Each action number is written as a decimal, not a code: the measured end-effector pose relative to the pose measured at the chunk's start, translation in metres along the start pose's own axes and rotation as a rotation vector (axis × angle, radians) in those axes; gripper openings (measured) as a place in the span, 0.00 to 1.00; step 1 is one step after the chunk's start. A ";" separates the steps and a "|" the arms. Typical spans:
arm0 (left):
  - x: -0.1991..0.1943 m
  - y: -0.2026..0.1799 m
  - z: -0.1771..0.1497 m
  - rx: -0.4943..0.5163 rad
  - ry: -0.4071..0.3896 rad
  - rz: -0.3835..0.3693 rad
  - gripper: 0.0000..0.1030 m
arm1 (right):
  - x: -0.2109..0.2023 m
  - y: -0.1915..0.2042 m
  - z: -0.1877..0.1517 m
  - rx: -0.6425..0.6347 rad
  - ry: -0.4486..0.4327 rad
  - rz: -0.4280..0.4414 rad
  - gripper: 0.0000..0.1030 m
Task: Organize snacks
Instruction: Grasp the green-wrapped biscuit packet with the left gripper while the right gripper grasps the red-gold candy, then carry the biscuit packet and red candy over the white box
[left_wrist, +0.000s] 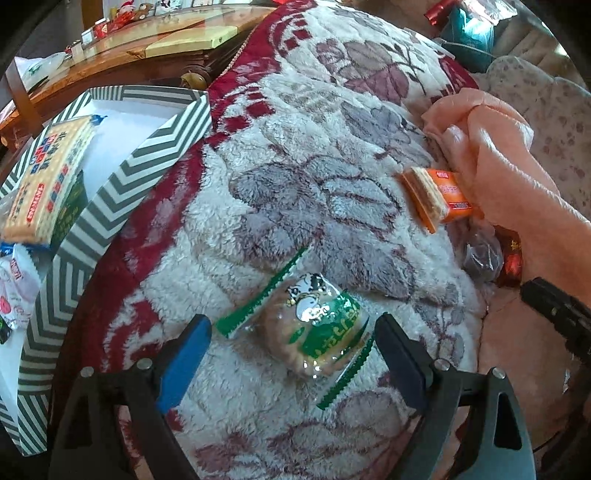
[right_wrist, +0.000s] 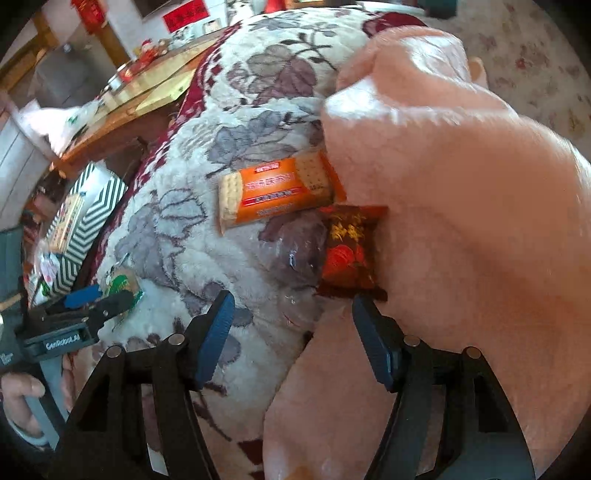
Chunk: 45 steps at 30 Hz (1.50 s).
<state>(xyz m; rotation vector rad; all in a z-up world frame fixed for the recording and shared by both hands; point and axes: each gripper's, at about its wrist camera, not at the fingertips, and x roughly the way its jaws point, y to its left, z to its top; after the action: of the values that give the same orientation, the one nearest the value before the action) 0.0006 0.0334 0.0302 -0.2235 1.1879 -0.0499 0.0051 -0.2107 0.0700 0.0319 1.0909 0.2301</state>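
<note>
A green-and-clear biscuit packet (left_wrist: 314, 325) lies on the flowered fleece blanket (left_wrist: 295, 166), right between the tips of my left gripper (left_wrist: 292, 320), which is open and not touching it. Farther right an orange cracker packet (left_wrist: 436, 199) rests against a pink cloth (left_wrist: 498, 166). In the right wrist view my right gripper (right_wrist: 292, 301) is open over the blanket with nothing held. Just ahead of it lie a clear-wrapped dark snack (right_wrist: 295, 251), a red-brown packet (right_wrist: 347, 247) and the orange cracker packet (right_wrist: 275, 192). The left gripper (right_wrist: 99, 299) shows at the left.
A striped grey-and-white box (left_wrist: 147, 147) stands at the left with a yellow cracker pack (left_wrist: 48, 177) inside. Loose white wrappers (left_wrist: 14, 291) lie at its near end. A wooden table (left_wrist: 147, 48) is behind. The pink cloth (right_wrist: 461, 221) bulks at the right.
</note>
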 end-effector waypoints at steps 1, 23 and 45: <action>0.001 -0.001 0.000 0.006 0.003 0.004 0.89 | 0.000 -0.003 0.001 0.014 -0.009 -0.006 0.65; 0.005 -0.006 -0.002 0.126 -0.035 0.019 0.43 | 0.035 -0.041 0.018 0.064 0.025 0.001 0.29; -0.072 0.055 -0.030 0.065 -0.117 -0.069 0.22 | -0.009 0.071 -0.004 -0.125 -0.012 0.198 0.29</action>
<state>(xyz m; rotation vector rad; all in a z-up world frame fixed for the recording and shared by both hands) -0.0586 0.0936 0.0748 -0.2073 1.0607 -0.1338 -0.0140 -0.1435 0.0859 0.0295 1.0600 0.4755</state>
